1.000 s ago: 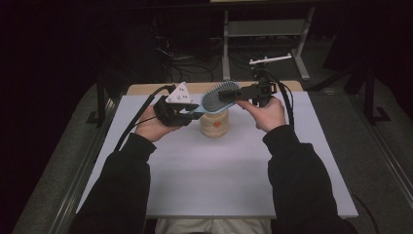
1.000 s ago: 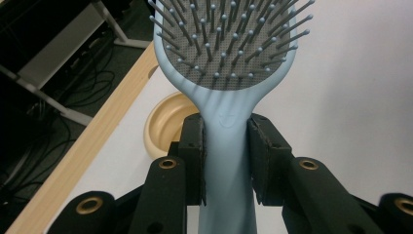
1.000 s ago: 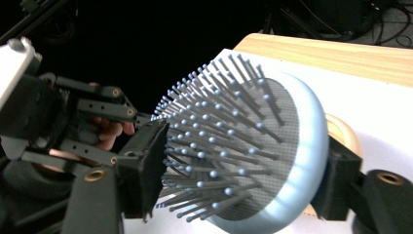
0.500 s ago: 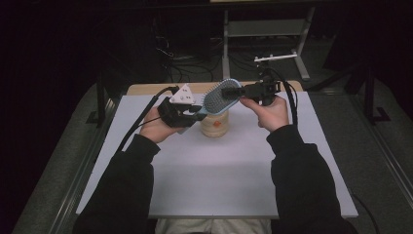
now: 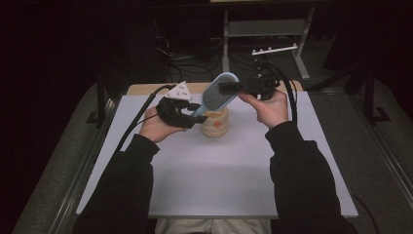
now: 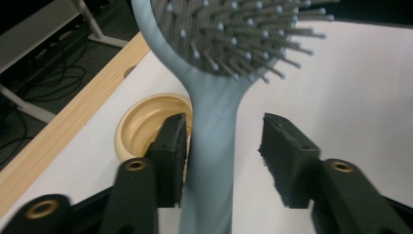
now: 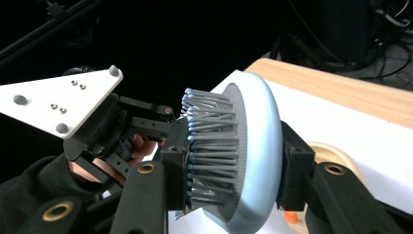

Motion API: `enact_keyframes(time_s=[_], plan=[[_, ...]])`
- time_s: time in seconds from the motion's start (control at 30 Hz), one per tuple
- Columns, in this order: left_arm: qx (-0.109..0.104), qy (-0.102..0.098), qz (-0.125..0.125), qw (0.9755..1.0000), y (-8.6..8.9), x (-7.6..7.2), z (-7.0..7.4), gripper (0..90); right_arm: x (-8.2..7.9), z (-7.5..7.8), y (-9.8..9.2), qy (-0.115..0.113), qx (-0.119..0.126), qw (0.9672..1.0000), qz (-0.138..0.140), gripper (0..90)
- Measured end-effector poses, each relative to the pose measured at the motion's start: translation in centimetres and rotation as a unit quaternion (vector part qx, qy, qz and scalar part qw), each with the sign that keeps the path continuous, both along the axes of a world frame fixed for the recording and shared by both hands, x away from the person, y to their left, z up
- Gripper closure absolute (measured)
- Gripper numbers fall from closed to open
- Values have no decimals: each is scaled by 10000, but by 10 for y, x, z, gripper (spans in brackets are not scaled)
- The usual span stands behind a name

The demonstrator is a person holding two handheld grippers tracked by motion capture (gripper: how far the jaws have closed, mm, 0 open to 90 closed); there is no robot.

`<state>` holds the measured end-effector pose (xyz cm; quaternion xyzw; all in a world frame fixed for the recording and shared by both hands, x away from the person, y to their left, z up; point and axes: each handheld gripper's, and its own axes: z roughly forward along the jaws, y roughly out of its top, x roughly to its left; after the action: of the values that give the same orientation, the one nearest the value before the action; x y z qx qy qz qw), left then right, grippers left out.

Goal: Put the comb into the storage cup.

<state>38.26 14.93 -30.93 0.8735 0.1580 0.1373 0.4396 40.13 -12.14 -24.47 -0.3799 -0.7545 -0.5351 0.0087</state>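
Above the white table sheet (image 5: 214, 180) and the squat cream round pot (image 5: 215, 123), the pale blue plastic hairbrush with grey bristles (image 5: 218, 91) hangs in the air, its head pinched between the right gripper (image 7: 234, 161) jaws, one pad on the bristles, one on the smooth back. The left gripper (image 6: 221, 146) jaws have just been opening and now stand spread, one pad touching the handle, the other apart. A grip across springy bristles and a curved back could let the brush twist or slip and drop onto the pot.

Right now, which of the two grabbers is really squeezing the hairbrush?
The right gripper: its jaws pinch the hairbrush head, bristles and back. The left gripper has just been opening, with a gap beside the handle.
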Motion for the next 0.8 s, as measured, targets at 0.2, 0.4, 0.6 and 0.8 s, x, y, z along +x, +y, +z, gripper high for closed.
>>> enact_keyframes(time_s=[0.2,0.4,0.6,0.8], plan=[[-214,177,66,9996,10,4,-4,357,1,10,4,-156,-256,9995,-49,558],[-312,296,120,9990,15,4,-8,254,2,13,6,-286,-321,9991,-28,558],[-408,397,121,9983,19,4,-11,54,2,19,9,-438,-468,9979,-35,557],[-162,197,314,9992,23,1,-14,0,4,30,10,-573,-604,9965,-112,557]])
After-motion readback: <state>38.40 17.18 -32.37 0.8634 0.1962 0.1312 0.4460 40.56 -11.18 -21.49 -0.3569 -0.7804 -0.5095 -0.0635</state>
